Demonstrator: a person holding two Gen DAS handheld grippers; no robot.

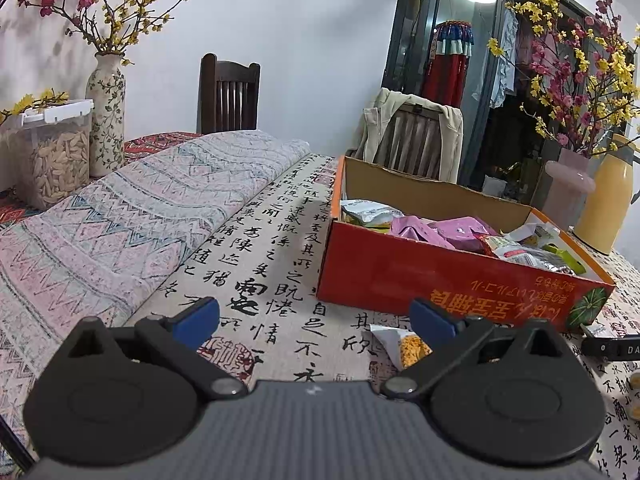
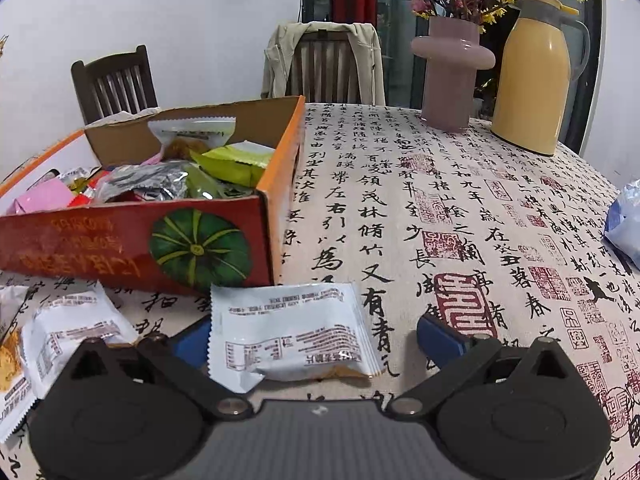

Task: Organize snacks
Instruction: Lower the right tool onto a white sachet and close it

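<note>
A red and orange cardboard box [image 1: 404, 272] holds several snack packets and stands on the calligraphy tablecloth; it also shows in the right wrist view [image 2: 132, 240]. My left gripper [image 1: 316, 322] is open and empty, low over the cloth in front of the box. A white and yellow snack packet [image 1: 404, 346] lies by its right finger. My right gripper [image 2: 316, 338] is open, its jaws either side of a white snack packet [image 2: 292, 332] lying flat on the cloth. Two more white packets [image 2: 72, 332] lie at the left.
A folded patterned cloth [image 1: 132, 208], a floral vase [image 1: 106, 116] and a clear container of seeds [image 1: 60, 152] are at the left. A pink vase [image 2: 452, 68] and yellow thermos [image 2: 536, 76] stand at the back right. A blue bag [image 2: 626, 224] lies at the right edge. Chairs stand behind.
</note>
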